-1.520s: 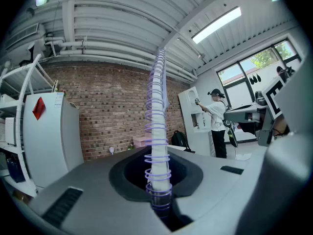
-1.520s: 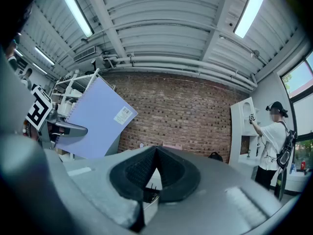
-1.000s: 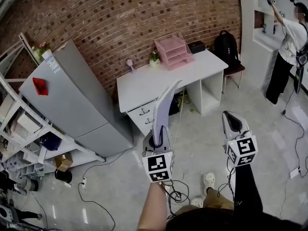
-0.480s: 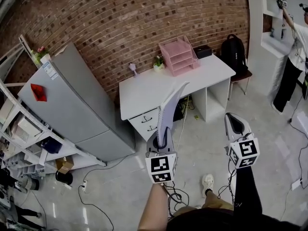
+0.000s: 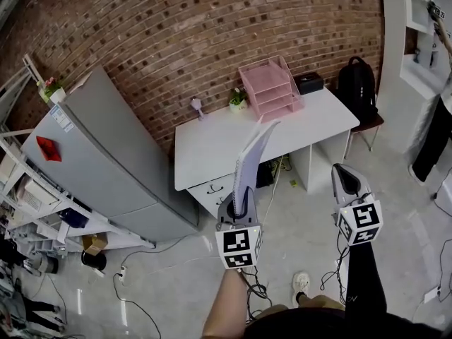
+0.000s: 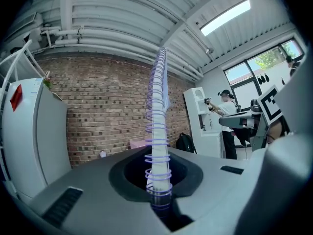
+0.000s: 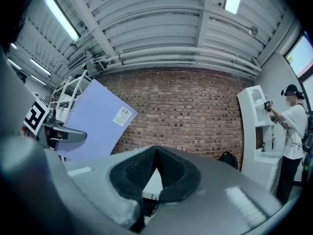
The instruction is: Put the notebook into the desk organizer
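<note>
Jaws of our left gripper [image 5: 238, 205] clamp the lilac, purple-coiled notebook [image 5: 251, 155] standing on end; our right gripper [image 5: 344, 174] is closed, empty.

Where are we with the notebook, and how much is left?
Done: the left gripper clamps the notebook by its spiral edge, upright. In hand: the carry, with the white desk ahead across the floor. Left: reaching the pink organizer at the desk's back and sliding the notebook in.

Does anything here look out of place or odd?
Nothing is spilled or broken. The one odd sight is the purple spiral notebook: it stands on end in mid-air, clamped at its spiral edge by the left gripper, short of the white desk.
</note>
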`<action>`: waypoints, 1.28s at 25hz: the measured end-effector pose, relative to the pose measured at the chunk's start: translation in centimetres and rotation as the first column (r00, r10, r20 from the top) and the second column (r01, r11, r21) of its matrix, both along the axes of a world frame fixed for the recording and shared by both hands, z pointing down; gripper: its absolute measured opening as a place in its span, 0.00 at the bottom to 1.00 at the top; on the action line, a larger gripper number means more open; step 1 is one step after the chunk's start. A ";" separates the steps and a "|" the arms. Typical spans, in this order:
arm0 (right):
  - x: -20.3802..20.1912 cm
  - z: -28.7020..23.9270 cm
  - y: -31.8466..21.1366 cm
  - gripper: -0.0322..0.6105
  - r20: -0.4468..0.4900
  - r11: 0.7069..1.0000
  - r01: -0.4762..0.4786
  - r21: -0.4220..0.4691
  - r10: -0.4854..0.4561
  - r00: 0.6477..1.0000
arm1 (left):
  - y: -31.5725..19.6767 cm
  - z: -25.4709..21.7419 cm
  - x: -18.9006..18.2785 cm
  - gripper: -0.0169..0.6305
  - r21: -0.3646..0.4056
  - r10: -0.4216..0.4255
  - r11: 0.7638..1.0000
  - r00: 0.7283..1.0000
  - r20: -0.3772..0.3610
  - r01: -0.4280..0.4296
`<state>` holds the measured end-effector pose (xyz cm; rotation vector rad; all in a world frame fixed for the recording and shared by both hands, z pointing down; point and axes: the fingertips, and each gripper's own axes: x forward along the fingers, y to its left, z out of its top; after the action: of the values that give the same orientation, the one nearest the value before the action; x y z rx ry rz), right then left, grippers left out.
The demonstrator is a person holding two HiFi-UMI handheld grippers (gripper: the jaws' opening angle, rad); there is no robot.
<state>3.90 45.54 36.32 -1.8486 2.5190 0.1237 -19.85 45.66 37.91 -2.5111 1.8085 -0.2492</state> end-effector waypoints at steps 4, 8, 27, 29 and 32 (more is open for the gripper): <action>1.1 -0.1 -4.6 0.05 0.003 1.000 0.028 0.004 -0.028 1.000 | -4.5 -0.2 1.0 0.08 0.004 -0.024 1.000 1.000 -0.011 0.024; 2.1 0.4 -8.1 0.05 0.003 0.999 0.050 -0.001 -0.050 0.999 | -7.8 0.0 1.8 0.08 -0.003 -0.050 0.999 0.998 -0.035 0.049; 2.7 0.9 -14.3 0.05 0.004 0.998 0.056 -0.016 -0.056 0.998 | -14.0 -0.9 2.4 0.08 0.004 -0.065 0.998 0.995 -0.073 0.066; 2.8 0.7 -15.1 0.05 0.002 0.999 0.051 -0.011 -0.051 0.999 | -15.0 -0.9 2.4 0.08 0.005 -0.060 0.998 0.995 -0.078 0.060; 3.0 0.4 -16.3 0.05 -0.004 0.999 0.041 -0.002 -0.041 0.999 | -16.7 -1.2 2.6 0.08 0.014 -0.048 0.999 0.995 -0.085 0.049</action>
<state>6.90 29.22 36.75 -1.7975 2.5588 0.1239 -17.24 28.96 36.75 -2.5065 1.8956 -0.1311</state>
